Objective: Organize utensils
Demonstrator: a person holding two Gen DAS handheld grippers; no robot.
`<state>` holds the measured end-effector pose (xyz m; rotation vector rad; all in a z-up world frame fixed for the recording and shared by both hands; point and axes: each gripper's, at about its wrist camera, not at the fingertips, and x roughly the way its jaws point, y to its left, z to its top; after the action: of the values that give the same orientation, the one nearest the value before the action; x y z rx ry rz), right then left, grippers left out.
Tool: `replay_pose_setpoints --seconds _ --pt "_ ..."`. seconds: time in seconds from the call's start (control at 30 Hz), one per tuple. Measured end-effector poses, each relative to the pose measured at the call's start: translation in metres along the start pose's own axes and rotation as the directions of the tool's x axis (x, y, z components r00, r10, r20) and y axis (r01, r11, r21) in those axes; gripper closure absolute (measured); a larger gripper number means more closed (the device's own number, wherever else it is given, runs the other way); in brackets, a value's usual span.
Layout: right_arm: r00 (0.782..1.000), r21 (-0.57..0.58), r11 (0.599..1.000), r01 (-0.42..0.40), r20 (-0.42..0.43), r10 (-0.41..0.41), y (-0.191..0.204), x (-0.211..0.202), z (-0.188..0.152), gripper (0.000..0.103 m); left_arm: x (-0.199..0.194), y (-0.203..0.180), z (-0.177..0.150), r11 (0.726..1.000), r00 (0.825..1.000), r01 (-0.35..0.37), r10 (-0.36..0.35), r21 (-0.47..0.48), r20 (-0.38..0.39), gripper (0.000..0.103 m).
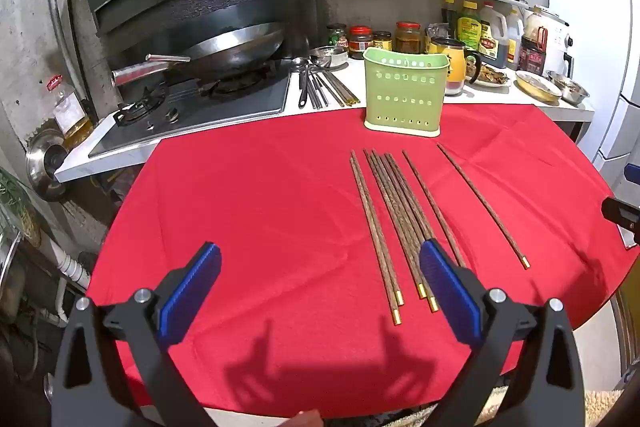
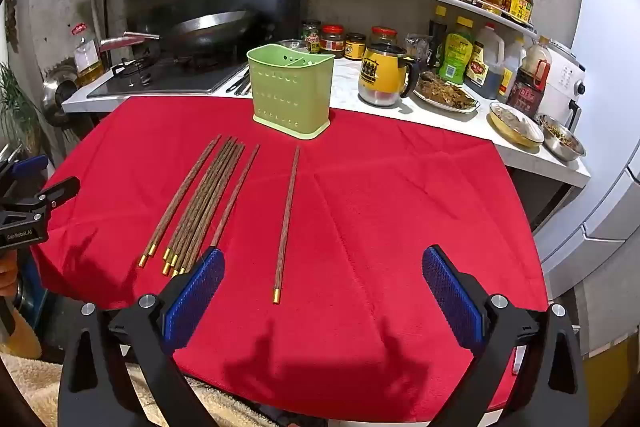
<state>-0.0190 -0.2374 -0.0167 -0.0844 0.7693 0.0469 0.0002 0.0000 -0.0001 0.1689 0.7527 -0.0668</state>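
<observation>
Several dark wooden chopsticks with gold tips lie in a loose row on the red tablecloth; they also show in the right wrist view. One single chopstick lies apart to their right. A green perforated utensil holder stands upright and empty at the cloth's far edge, also in the right wrist view. My left gripper is open above the cloth, left of the chopsticks. My right gripper is open, with the single chopstick's near end between its fingers' line.
A counter behind the table holds a yellow mug, food dishes, jars and sauce bottles. A stove with a wok is at the left. More metal utensils lie on the counter beside the stove.
</observation>
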Motion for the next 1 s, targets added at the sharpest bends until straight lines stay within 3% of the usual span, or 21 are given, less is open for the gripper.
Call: replay_pose_setpoints --seconds 1.0 --pt "1.0 0.015 1.0 -0.008 0.012 0.008 -0.0017 -0.0018 -0.0027 0.006 0.0014 0.0075 0.0009 1.0 1.0 -0.002 0.002 -0.003 0.005 0.006"
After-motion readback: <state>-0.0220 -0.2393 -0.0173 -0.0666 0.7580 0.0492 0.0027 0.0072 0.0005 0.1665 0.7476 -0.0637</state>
